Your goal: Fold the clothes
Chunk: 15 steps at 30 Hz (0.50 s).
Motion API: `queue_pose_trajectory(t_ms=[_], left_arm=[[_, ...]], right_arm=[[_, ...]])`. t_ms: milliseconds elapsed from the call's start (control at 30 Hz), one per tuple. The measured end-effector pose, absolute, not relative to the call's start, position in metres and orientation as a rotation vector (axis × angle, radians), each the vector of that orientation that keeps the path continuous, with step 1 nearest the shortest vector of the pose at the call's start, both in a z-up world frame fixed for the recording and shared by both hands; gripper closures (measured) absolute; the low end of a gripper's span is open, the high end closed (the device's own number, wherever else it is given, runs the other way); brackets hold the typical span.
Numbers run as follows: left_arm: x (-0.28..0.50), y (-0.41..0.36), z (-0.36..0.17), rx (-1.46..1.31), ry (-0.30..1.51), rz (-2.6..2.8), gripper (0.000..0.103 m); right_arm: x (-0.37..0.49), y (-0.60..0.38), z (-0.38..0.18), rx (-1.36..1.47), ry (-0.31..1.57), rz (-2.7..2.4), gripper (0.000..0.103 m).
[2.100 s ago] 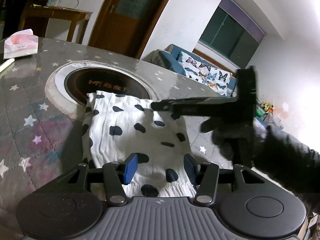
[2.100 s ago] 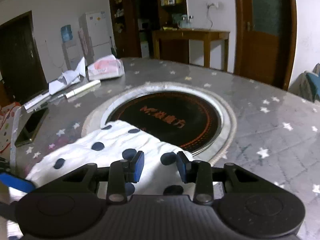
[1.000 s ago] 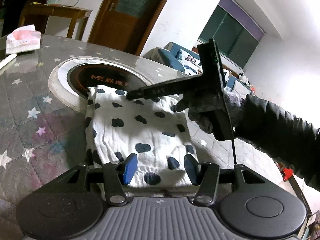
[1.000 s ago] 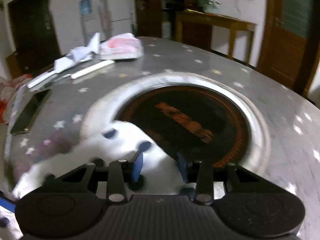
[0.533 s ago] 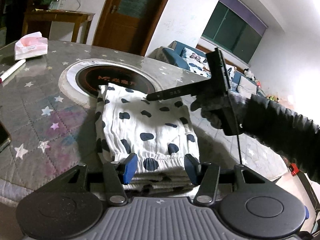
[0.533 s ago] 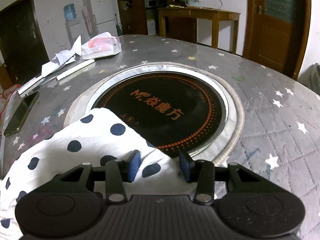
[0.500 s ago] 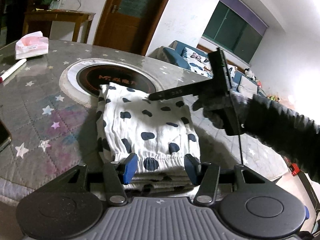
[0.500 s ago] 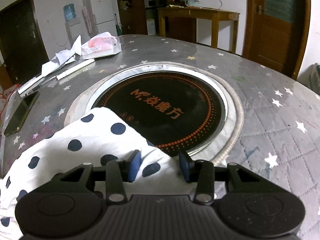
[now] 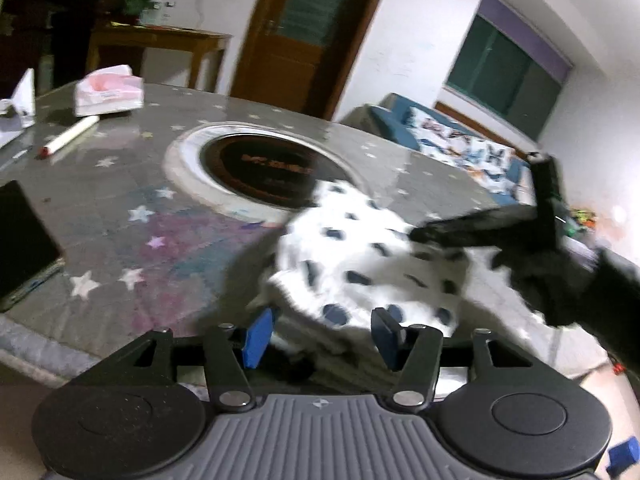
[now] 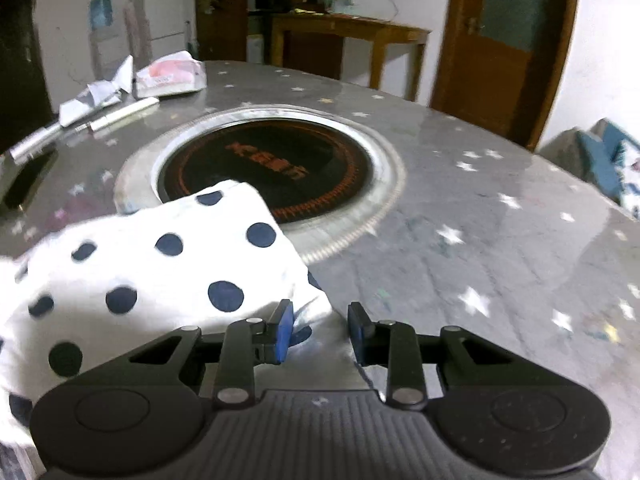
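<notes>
At the far left of the left wrist view a dark phone (image 9: 24,240) lies on the grey star-patterned counter (image 9: 120,208). Since half a second ago the white, navy-spotted folded garment (image 9: 360,264) has slid from square before the camera toward the lower right and blurred, so it looks to be getting dragged or turned for another fold. The left gripper (image 9: 322,334) hovers tilted down, its blue fingers (image 9: 256,336) wide and opening, nothing pinched. At right the gloved right hand (image 9: 560,276) reaches in; in its own view the right gripper (image 10: 320,330) is closing narrow around the garment's corner.
</notes>
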<state>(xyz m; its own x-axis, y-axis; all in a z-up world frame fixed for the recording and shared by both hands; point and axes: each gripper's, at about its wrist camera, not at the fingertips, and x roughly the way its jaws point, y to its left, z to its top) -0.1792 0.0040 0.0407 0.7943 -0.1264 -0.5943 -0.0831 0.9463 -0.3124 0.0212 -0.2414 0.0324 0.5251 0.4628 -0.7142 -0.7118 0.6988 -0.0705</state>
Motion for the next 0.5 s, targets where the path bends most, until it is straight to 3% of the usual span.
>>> queue_pose_trajectory(t_ms=[267, 500], left_arm=[[-0.184, 0.004, 0.034, -0.390, 0.676, -0.023, 0.044], [-0.164, 0.007, 0.031, -0.404, 0.675, -0.051, 0.052]], right_arm=[[-0.011, -0.289, 0.027, -0.257, 0.714, 0.637, 0.072], [-0.040, -0.316, 0.023, -0.213, 0.679, 0.572, 0.070]])
